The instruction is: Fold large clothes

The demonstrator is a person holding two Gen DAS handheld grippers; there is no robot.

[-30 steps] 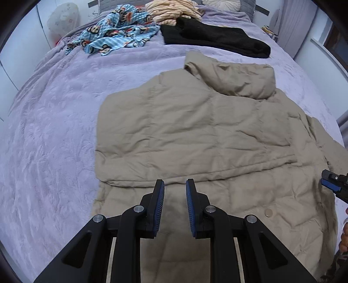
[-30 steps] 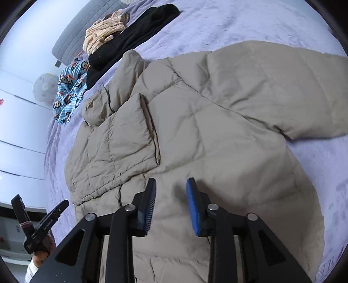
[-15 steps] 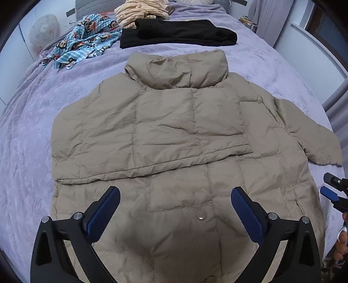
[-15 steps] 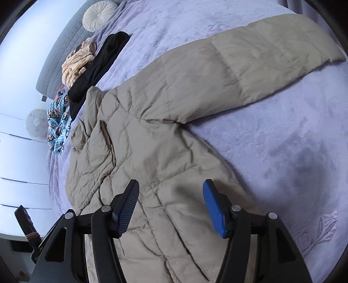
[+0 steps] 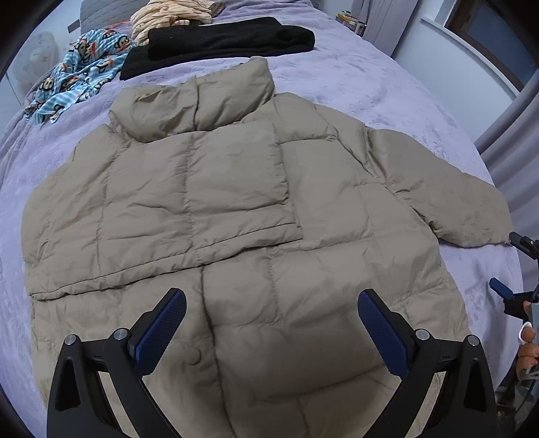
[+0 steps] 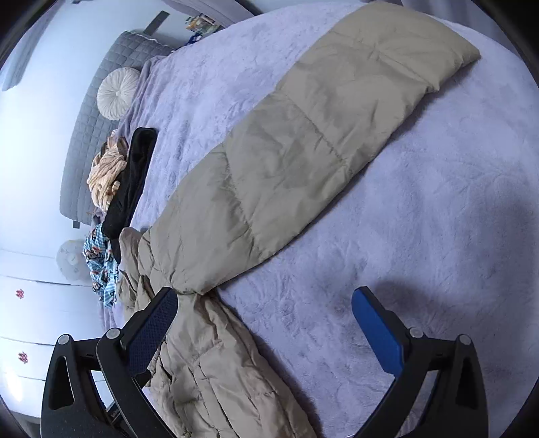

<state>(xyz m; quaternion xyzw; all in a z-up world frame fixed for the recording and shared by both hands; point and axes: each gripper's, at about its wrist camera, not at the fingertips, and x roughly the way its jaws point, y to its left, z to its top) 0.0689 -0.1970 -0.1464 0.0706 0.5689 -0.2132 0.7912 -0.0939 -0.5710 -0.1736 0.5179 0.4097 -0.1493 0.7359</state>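
Observation:
A tan puffer jacket [image 5: 235,202] lies flat on the purple bedspread [image 5: 370,84], collar at the far end. Its left sleeve is folded across the chest. Its right sleeve [image 6: 320,145] stretches out sideways over the bed. My left gripper [image 5: 271,323] is wide open and empty, hovering above the jacket's lower front. My right gripper [image 6: 264,323] is wide open and empty, low by the jacket's right side, where the sleeve joins the body. Its tips also show at the right edge of the left wrist view [image 5: 505,289].
A black folded garment [image 5: 219,40], a striped peach garment [image 5: 168,15] and a blue monkey-print garment [image 5: 77,64] lie at the head of the bed. A round cream cushion [image 6: 116,92] leans on the grey headboard [image 6: 91,134]. Wall and curtain stand at the right.
Both grippers have opened from nearly shut to wide open. The left one swung to face the jacket's middle. The right one moved right, off the jacket body toward the outstretched sleeve.

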